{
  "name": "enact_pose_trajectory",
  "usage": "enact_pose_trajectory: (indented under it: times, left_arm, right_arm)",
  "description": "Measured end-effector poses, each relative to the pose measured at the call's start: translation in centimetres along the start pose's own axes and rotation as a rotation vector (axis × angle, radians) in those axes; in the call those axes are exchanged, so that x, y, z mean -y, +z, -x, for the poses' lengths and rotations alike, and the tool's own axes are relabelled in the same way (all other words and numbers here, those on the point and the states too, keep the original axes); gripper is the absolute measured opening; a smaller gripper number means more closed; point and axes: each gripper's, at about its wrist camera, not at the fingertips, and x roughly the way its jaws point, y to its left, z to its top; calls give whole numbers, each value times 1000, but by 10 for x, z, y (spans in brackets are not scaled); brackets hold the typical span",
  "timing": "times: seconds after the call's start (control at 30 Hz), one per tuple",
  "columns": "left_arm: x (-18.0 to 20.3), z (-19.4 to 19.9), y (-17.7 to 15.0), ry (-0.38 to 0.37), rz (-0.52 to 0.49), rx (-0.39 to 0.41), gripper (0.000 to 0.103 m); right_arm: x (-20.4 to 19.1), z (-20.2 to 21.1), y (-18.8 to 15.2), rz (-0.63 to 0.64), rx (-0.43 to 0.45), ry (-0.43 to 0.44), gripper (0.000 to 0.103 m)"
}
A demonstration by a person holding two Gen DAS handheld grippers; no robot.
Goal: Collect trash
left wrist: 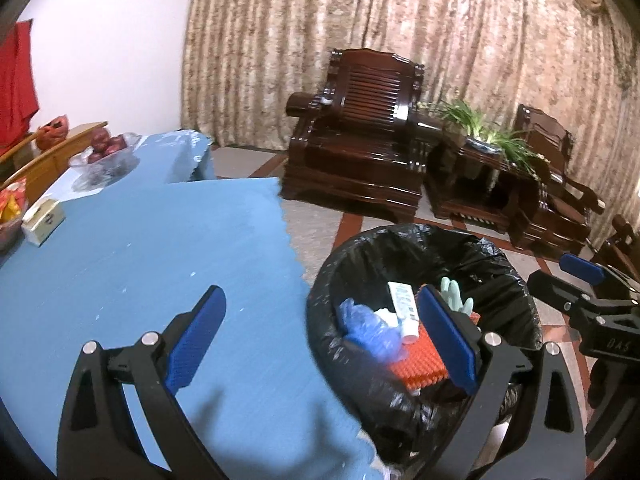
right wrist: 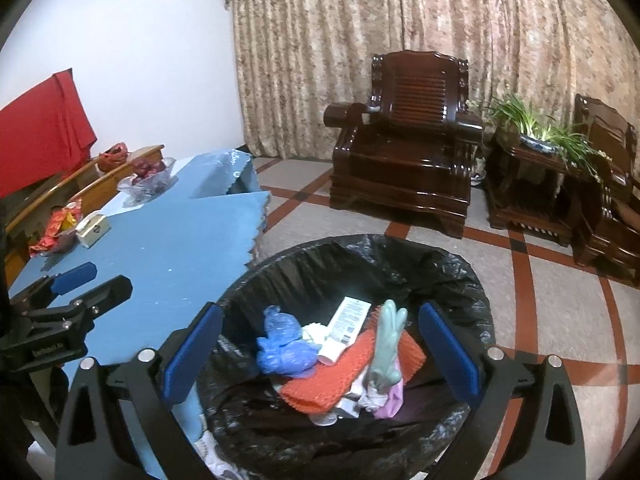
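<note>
A bin lined with a black bag (left wrist: 332,280) (right wrist: 460,276) stands on the floor beside the blue table (left wrist: 152,248) (right wrist: 172,248). In it lie a blue crumpled glove (left wrist: 368,326) (right wrist: 282,346), a white tube (left wrist: 406,308) (right wrist: 346,326), an orange mesh piece (left wrist: 420,364) (right wrist: 332,376) and a pale green glove (left wrist: 454,294) (right wrist: 388,340). My left gripper (left wrist: 324,344) is open and empty, over the table's edge and the bin's left rim. My right gripper (right wrist: 320,356) is open and empty, above the bin. Each gripper shows in the other's view (left wrist: 580,284) (right wrist: 68,292).
On the table's far side sit a small cream box (left wrist: 42,220) (right wrist: 93,229), a glass bowl of red fruit (left wrist: 106,158) (right wrist: 148,178) and red snack packets (right wrist: 58,226). Dark wooden armchairs (left wrist: 360,144) (right wrist: 412,140) and a plant (right wrist: 536,128) stand before the curtain.
</note>
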Motion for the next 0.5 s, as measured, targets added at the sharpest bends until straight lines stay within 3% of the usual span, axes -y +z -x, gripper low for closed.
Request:
enact_pose_trajectory:
  times: [0.5]
  left_arm:
    - [-14, 62, -17, 91, 12, 32, 94]
  right_arm:
    - [-44, 39, -12, 33, -3, 35, 97]
